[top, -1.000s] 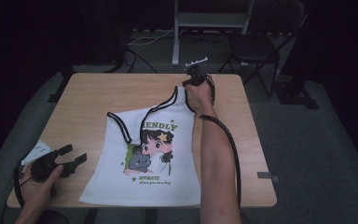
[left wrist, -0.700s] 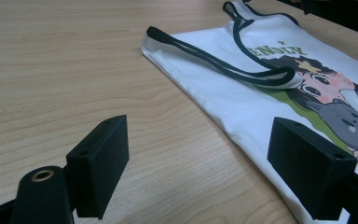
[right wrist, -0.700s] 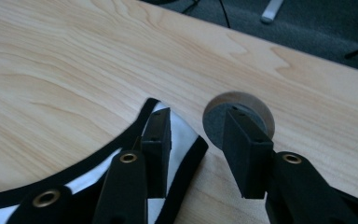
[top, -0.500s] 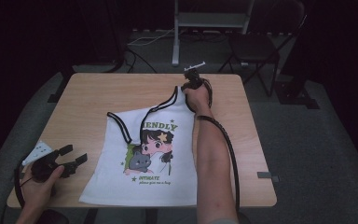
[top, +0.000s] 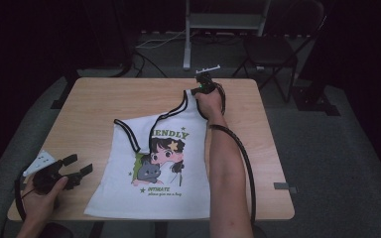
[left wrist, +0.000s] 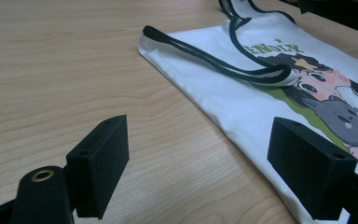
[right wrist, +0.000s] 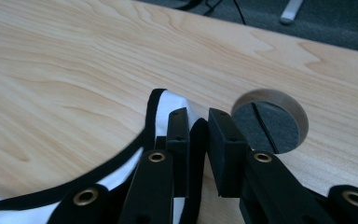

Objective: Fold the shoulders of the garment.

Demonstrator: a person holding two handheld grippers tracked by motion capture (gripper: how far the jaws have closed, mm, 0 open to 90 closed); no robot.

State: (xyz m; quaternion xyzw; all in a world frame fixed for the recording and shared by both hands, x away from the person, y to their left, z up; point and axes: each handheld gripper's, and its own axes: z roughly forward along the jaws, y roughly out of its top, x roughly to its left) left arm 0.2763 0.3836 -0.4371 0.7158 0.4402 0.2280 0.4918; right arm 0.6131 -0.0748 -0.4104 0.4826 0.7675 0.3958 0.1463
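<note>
Flat on the wooden desk lies a white sleeveless top with black trim and a cartoon print of a girl and a grey cat; its hem is near the person's edge of the desk and its straps point toward the far edge. One strap is drawn out toward the far right part of the desk, where the right gripper has it: its fingers have just been closing and now stand clamped on the black-edged fabric, which shows pinched between them in the right gripper view. Just beyond those fingers a round cable hole is cut in the desk. The other strap lies slack on the desk, its black edging doubled over. Well apart from all this, at the near left corner, the left gripper is held low beside the top's left side, fingers wide apart with nothing between them but bare desk. A small white item lies just behind it
</note>
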